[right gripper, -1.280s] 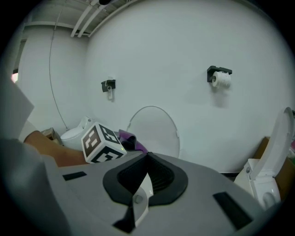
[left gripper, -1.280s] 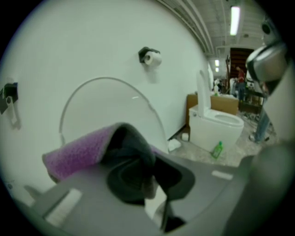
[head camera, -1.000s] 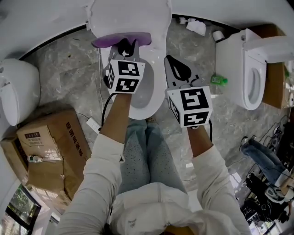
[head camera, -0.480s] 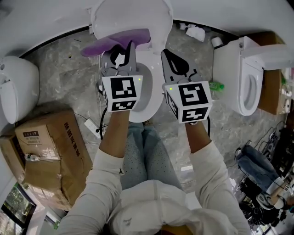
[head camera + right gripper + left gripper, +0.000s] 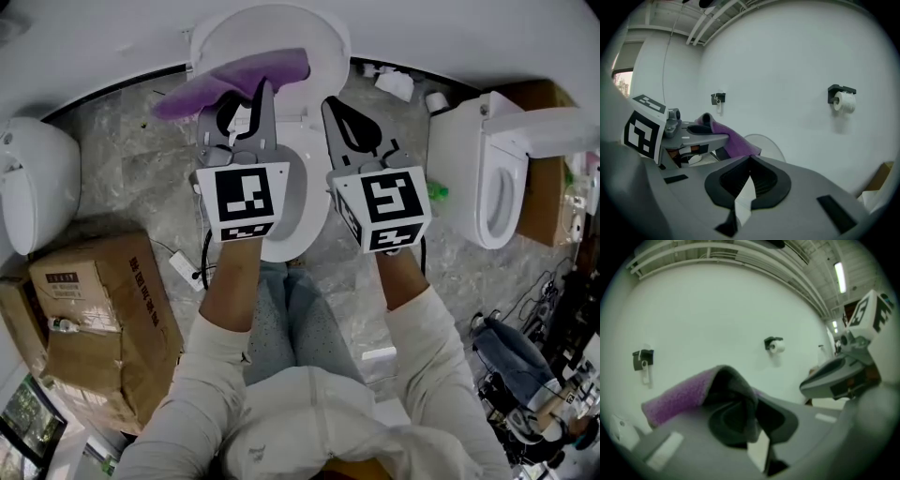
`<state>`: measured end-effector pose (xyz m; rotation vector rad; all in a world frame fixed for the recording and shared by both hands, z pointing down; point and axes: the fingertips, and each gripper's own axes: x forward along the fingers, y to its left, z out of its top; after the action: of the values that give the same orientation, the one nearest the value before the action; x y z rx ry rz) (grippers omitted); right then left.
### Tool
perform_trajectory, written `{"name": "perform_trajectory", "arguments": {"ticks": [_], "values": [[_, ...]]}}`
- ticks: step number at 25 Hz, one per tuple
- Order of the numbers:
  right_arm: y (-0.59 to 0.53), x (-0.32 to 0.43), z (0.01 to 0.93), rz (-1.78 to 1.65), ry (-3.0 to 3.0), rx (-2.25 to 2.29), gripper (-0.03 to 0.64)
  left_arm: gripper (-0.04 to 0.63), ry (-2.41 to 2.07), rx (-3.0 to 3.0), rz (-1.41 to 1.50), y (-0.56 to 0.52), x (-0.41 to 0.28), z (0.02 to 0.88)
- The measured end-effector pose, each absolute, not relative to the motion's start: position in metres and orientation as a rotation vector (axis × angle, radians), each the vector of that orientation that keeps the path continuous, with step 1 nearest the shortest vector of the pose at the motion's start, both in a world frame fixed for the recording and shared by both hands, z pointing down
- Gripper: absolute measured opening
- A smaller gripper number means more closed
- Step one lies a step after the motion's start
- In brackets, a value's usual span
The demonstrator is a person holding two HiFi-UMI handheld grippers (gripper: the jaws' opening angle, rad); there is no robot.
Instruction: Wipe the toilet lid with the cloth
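A white toilet stands at the top centre of the head view, its lid [image 5: 272, 28] raised above the bowl [image 5: 292, 192]. A purple cloth [image 5: 234, 75] hangs across the lower part of the lid. My left gripper [image 5: 260, 91] is shut on it. In the left gripper view the cloth [image 5: 679, 397] folds over the jaws of the left gripper [image 5: 751, 401]. Just to the right, my right gripper [image 5: 330, 105] is shut and holds nothing. In its own view the right gripper [image 5: 750, 160] points at the white lid [image 5: 766, 143], with the cloth [image 5: 733, 136] to its left.
A second toilet [image 5: 497, 178] stands at the right and another white one [image 5: 33, 187] at the left. Cardboard boxes [image 5: 103, 309] sit on the floor at the lower left. A green bottle [image 5: 437, 192] lies by the right toilet. A paper-roll holder [image 5: 843, 100] hangs on the wall.
Both grippers have risen toward the lid. The left one has carried the purple cloth up from the bowl's back rim onto the lid. The right jaws stay shut.
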<state>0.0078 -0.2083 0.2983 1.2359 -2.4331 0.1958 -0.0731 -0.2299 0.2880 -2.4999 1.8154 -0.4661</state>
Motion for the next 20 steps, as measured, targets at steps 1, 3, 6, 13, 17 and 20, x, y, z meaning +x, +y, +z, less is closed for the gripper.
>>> {"name": "perform_trajectory", "arguments": {"ticks": [1, 3, 6, 13, 17, 20], "values": [[-0.212, 0.006, 0.296, 0.177, -2.440, 1.217, 0.015, 0.029, 1.816, -2.486, -0.460, -0.231, -0.074, 0.282], [-0.219, 0.004, 0.294, 0.140, -2.447, 1.166, 0.015, 0.029, 1.819, -2.464, -0.442, -0.232, -0.075, 0.271], [-0.232, -0.001, 0.293, 0.071, -2.443, 1.064, 0.017, 0.029, 1.819, -2.445, -0.417, -0.233, -0.077, 0.258], [-0.262, -0.005, 0.291, -0.105, -2.378, 0.870, 0.017, 0.029, 1.830, -2.406, -0.409, -0.231, -0.088, 0.234], [-0.270, -0.015, 0.291, -0.160, -2.340, 0.776, 0.018, 0.029, 1.846, -2.409, -0.397, -0.230, -0.099, 0.219], [-0.279, -0.020, 0.295, -0.181, -2.306, 0.711, 0.036, 0.029, 1.851, -2.400, -0.410, -0.230, -0.104, 0.210]]}}
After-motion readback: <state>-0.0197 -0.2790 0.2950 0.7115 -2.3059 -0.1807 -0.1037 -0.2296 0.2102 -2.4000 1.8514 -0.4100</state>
